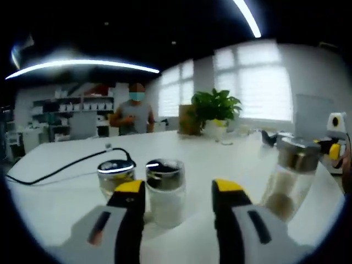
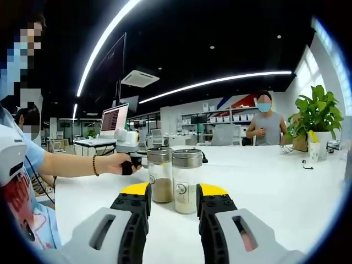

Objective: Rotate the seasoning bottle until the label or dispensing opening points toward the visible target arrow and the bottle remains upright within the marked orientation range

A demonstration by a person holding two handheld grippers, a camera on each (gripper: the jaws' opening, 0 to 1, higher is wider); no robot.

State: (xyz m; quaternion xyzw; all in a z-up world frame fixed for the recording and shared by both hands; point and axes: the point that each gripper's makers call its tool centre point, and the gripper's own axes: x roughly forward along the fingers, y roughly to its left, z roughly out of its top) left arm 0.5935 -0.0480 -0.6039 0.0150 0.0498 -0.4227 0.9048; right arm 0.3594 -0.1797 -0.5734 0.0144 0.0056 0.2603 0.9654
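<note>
We are at approach: right gripper (image 2: 172, 197) jaws apart astride the white-filled seasoning bottle (image 2: 186, 181) upright on the white table (image 2: 286, 187), left gripper (image 1: 179, 190) also apart; next, close and twist toward an arrow we cannot see

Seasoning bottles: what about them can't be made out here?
- Left gripper view: right-hand bottle is blurred, contents unclear.
- Left gripper view: yellowish bottle has its base hidden behind this view's own jaws.
- Right gripper view: white-filled bottle has a round label too small to read.
</note>
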